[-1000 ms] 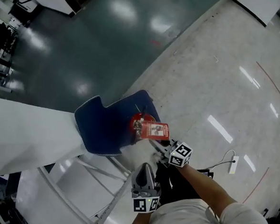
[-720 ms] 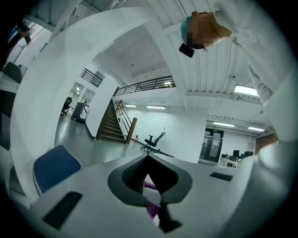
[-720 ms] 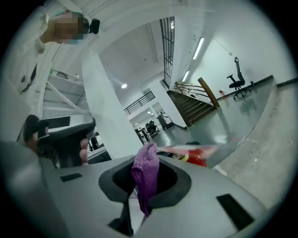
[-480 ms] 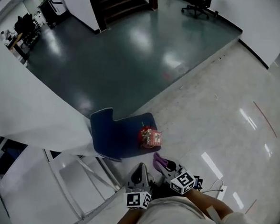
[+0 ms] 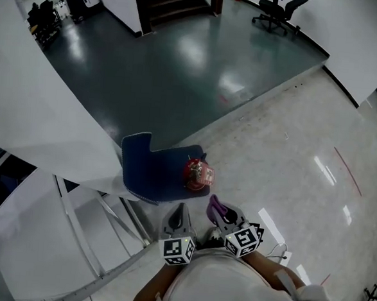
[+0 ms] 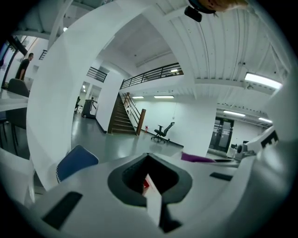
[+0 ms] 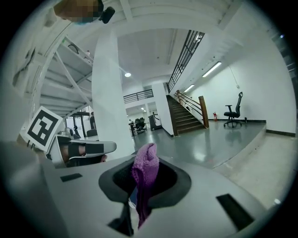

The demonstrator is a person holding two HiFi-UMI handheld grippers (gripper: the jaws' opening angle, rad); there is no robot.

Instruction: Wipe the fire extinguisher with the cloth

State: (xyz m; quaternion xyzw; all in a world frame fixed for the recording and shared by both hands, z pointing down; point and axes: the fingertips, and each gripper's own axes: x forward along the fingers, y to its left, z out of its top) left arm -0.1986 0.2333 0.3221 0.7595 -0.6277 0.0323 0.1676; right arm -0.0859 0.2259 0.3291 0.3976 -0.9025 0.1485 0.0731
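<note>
Currently: cloth gripped, extinguisher not yet touched

Item 1, fire extinguisher (image 5: 198, 173): red, resting on a blue mat (image 5: 149, 176).
Item 2, right gripper (image 5: 217, 212): near the extinguisher but apart from it, jaws pinching a purple cloth (image 7: 145, 173).
Item 3, left gripper (image 5: 178, 222): also near it, jaws pressed together, empty.
Handling note: the cloth should probably meet the red body flat, with a firm pinch.

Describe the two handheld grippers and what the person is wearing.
Both the left gripper and right gripper are pale grey, tapered bodies, each carrying a white cube with black square markers. The person wears a white top.
</note>
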